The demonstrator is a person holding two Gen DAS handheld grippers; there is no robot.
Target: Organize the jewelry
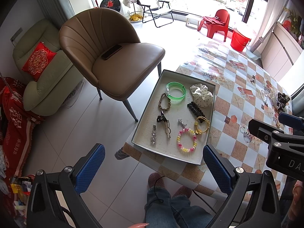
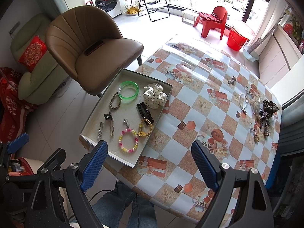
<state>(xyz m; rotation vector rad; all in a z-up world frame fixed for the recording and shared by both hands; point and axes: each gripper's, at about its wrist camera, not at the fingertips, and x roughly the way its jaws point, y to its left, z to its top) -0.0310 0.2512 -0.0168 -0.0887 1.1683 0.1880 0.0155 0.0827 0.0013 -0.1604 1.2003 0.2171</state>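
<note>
A shallow grey tray (image 1: 148, 112) (image 2: 95, 112) sits at the table's left edge. It holds a green bangle (image 1: 175, 93) (image 2: 128, 92), a polka-dot scrunchie (image 1: 201, 95) (image 2: 154, 95), a pink-yellow bead bracelet (image 1: 187, 139) (image 2: 128, 140), a yellow hair tie (image 1: 202, 124) (image 2: 146, 127), a black clip (image 1: 194, 109) (image 2: 144, 112) and other clips. A loose pile of jewelry (image 1: 273, 96) (image 2: 258, 110) lies at the table's right. My left gripper (image 1: 153, 167) is open and empty, in front of the tray. My right gripper (image 2: 150, 163) is open and empty over the table's near edge.
A brown chair (image 1: 114, 57) (image 2: 91, 47) with a phone (image 1: 111, 51) on its seat stands left of the table. The checkered tablecloth (image 2: 199, 114) covers the table. My legs (image 1: 171, 205) are below its near edge. A small charm (image 2: 231, 80) lies alone far right.
</note>
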